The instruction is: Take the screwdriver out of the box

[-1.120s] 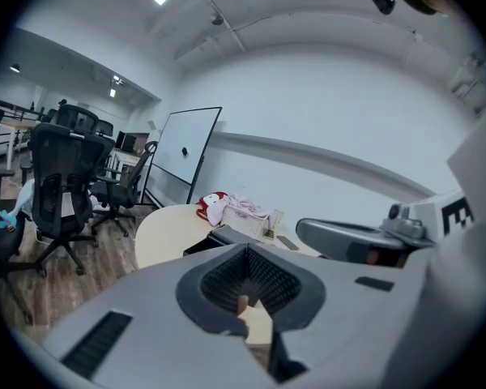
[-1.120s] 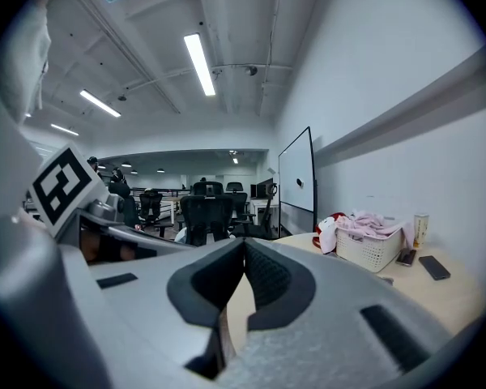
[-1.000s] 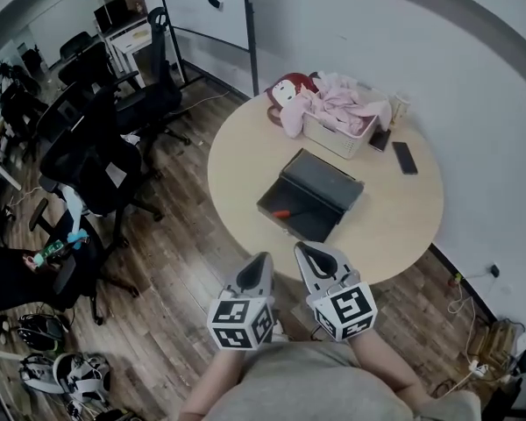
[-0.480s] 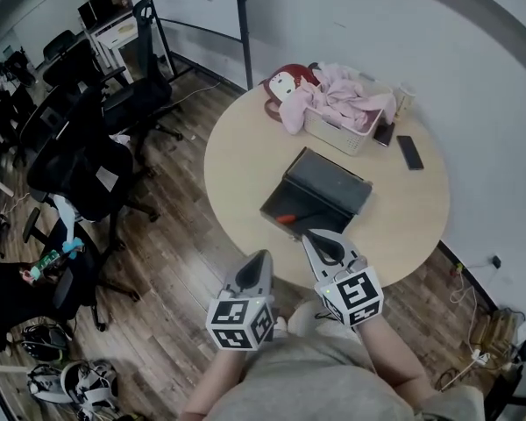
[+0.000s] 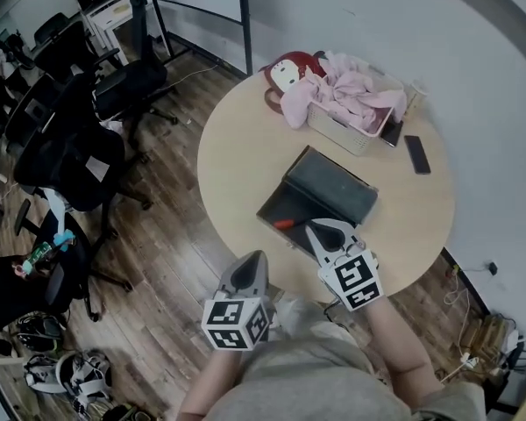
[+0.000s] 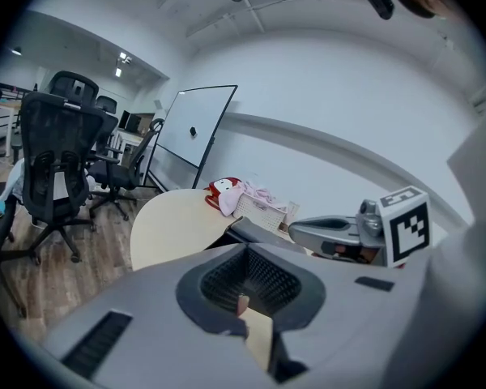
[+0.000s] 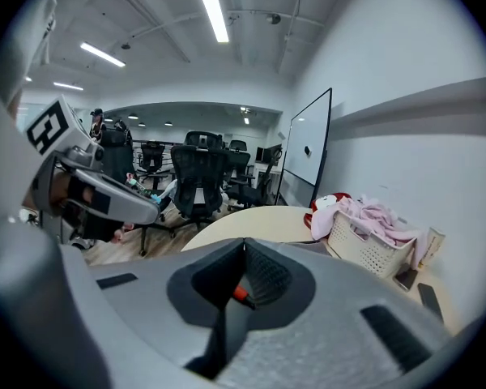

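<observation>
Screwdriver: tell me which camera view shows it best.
The head view. It looks straight down on the screwdriver lying in the open box, in full sight. The right gripper view catches only a bit of its orange handle beyond the jaws. The left gripper view shows the box's edge but no screwdriver.

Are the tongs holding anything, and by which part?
Nothing held. Left tongs and right tongs are shut, empty; the screwdriver lies in the box.

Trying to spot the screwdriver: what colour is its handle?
Screwdriver handle is orange-red; clearest in head view.
</observation>
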### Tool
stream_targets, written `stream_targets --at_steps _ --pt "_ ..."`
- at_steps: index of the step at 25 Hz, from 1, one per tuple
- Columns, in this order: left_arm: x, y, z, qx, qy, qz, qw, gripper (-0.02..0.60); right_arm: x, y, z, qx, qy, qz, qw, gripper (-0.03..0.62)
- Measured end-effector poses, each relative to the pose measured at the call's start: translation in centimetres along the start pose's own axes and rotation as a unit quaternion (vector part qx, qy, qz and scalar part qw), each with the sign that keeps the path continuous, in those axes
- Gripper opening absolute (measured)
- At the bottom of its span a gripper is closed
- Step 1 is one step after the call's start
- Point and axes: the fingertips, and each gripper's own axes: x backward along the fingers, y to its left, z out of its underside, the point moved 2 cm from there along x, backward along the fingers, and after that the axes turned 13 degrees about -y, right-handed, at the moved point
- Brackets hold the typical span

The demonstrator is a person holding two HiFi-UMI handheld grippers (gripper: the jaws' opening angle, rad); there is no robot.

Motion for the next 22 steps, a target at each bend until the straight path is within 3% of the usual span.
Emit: stream_targets --at_steps 12,17,22 --pt "-3.4 1.9 1.0 0.011 0.015 -0.035 0.9992 0.005 -6.2 -1.4 5.8 0.045 0.096 -0.107 0.989 0.002" --pt "-3.9 2.6 1.6 0.016 0.022 -0.045 0.9986 0.005 -8.0 -1.0 8.7 0.062 0.142 -0.143 0.977 0.002" --pt "-4.2 3.0 2.0 0.016 0.028 -0.048 0.9983 0.005 -8.8 0.3 11.7 0.087 0.192 -0.203 0.956 0.003"
